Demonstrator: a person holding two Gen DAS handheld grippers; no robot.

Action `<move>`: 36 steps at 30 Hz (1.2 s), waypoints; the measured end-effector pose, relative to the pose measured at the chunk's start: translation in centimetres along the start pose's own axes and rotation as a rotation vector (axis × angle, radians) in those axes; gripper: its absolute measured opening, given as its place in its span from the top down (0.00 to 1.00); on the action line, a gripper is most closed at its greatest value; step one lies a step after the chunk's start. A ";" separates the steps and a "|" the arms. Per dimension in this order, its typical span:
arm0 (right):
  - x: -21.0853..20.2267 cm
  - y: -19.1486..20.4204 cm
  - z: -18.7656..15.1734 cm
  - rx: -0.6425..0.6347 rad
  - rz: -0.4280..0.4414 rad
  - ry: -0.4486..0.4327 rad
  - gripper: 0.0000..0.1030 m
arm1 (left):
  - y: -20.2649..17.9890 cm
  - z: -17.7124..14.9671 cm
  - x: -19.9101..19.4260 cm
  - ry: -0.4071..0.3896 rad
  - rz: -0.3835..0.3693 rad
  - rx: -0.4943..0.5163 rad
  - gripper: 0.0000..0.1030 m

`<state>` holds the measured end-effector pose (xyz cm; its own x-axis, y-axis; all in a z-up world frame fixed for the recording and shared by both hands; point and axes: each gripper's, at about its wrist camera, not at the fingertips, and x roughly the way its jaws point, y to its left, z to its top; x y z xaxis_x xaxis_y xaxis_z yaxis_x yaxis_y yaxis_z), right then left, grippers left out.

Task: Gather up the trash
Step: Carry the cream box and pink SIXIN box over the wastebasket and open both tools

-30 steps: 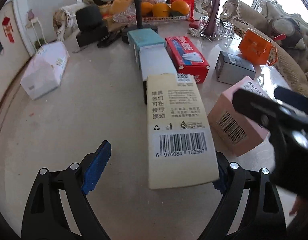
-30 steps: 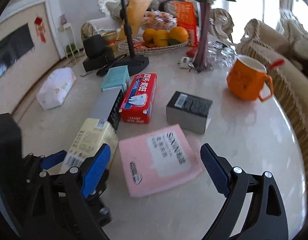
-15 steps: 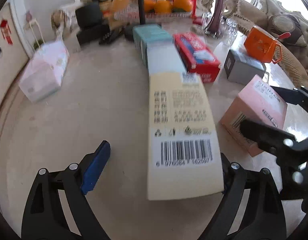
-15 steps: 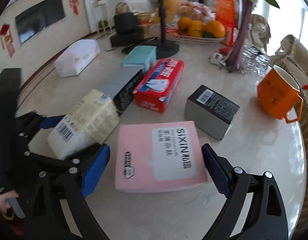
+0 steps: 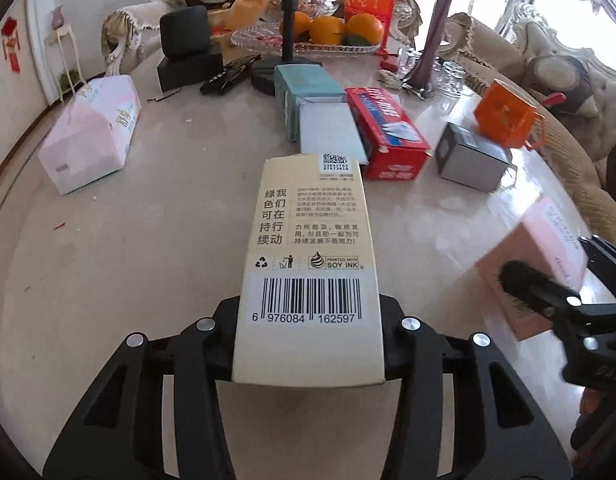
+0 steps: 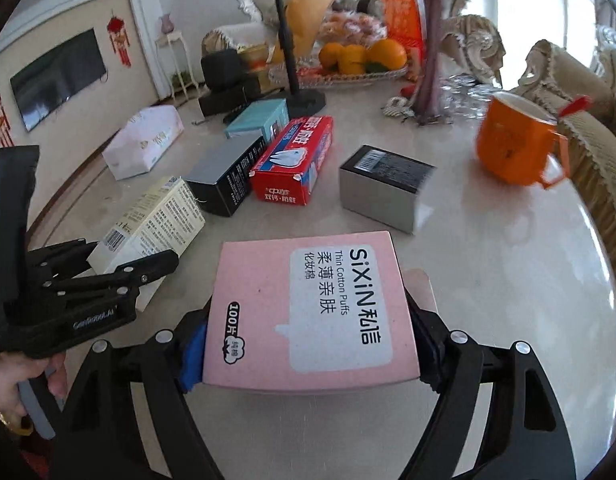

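Note:
My left gripper (image 5: 308, 344) is shut on a long cream box (image 5: 308, 264) with a barcode, gripped at its near end; the box also shows in the right wrist view (image 6: 148, 224). My right gripper (image 6: 312, 344) is shut on a pink cotton-puff box (image 6: 312, 308), which appears blurred at the right of the left wrist view (image 5: 536, 256). Both boxes sit low over the marble table (image 5: 128, 260). The left gripper shows in the right wrist view (image 6: 108, 280), close beside the pink box.
Behind lie a grey-blue box (image 5: 328, 132), teal box (image 5: 304, 84), red toothpaste box (image 5: 388, 132), silver-black box (image 5: 468, 156), orange mug (image 5: 508, 116), pink tissue pack (image 5: 92, 132), fruit tray (image 5: 328, 32), vase (image 5: 432, 40), and stand base (image 5: 268, 72). A sofa borders the right edge.
Both grippers were open around their boxes and have closed on them. The left now clamps the cream box, the right the pink box.

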<state>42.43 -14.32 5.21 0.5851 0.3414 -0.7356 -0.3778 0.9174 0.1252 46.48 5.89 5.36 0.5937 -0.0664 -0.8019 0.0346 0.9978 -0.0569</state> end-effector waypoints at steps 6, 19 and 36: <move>-7.7 0.4 -5.8 0.027 0.063 -0.076 0.26 | -0.8 -5.1 -8.0 -0.109 -0.067 0.047 0.55; -23.3 8.7 -26.3 0.040 0.245 -0.131 0.26 | -5.4 -33.7 -22.9 -0.068 -0.184 0.132 0.55; -8.7 9.4 -37.5 0.100 0.063 0.271 0.26 | -6.0 -44.4 -9.8 0.246 -0.128 0.043 0.55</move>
<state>6.85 -16.33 -12.19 0.3445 0.3432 -0.8738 -0.3267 0.9164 0.2311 4.79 0.24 -12.83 0.3695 -0.1862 -0.9104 0.1340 0.9802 -0.1461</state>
